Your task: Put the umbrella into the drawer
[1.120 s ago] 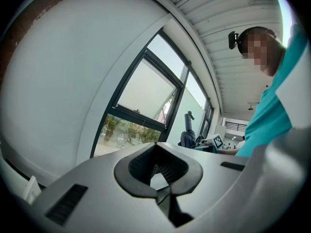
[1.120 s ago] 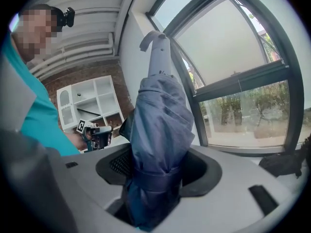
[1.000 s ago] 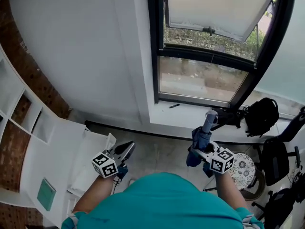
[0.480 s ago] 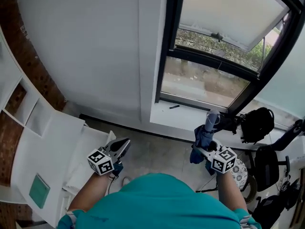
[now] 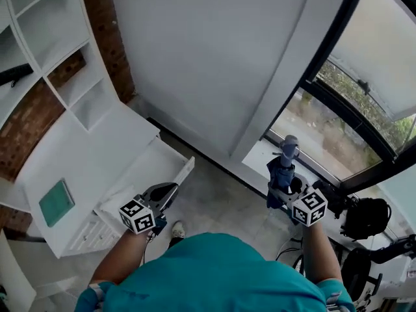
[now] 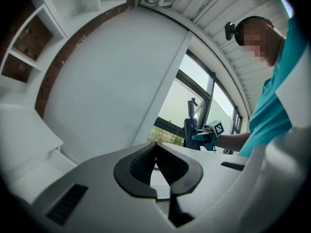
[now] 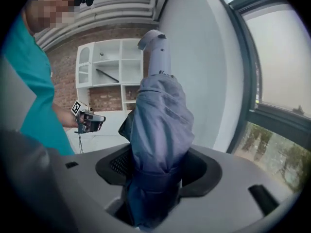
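Note:
A folded dark-blue umbrella with a grey handle stands upright in my right gripper, which is shut on its lower part. In the right gripper view the umbrella fills the space between the jaws of the right gripper. My left gripper hangs just right of the open white drawer, apart from it. Its jaws meet at the tips with nothing held, as the left gripper view shows. The umbrella appears far off in that view.
The drawer belongs to a low white cabinet with a teal book on top. White shelves on a brick wall rise at the left. A window and a black backpack are at the right.
The view has swung left, bringing the cabinet, its open drawer and the shelves further into the picture. Both grippers keep their places in front of the body; the umbrella stays held.

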Demonstrator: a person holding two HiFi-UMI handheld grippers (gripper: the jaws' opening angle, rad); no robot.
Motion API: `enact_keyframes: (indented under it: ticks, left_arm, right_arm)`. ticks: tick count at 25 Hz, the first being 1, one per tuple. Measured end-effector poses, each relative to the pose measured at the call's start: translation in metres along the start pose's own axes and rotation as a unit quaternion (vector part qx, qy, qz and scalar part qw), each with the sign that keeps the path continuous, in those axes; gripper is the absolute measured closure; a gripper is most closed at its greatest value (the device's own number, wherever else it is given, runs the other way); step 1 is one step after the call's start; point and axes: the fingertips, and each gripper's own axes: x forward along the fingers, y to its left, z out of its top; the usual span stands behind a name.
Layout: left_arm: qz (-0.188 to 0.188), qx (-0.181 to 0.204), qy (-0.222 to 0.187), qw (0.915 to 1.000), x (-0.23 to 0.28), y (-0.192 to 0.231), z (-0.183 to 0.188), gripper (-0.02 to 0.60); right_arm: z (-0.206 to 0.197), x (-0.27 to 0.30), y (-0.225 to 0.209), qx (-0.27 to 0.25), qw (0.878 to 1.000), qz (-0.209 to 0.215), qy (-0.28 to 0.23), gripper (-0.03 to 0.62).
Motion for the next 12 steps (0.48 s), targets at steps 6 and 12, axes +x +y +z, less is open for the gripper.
enact_keyframes:
  ticks: [6, 12]
  left_arm:
    - [0.089, -0.025, -0.031, 0.9953, -0.090, 0.046, -0.010, 0.566]
    - [0.175, -0.053, -0.063, 0.9810, -0.176, 0.081, -0.032, 0.566]
  right_arm:
    - [0.051, 0.118, 0.059, -0.106, 0.989, 0.099, 0.034, 0.326]
    - [0.093, 0.226, 0.131, -0.235, 0.949, 0.195, 0.078, 0.326]
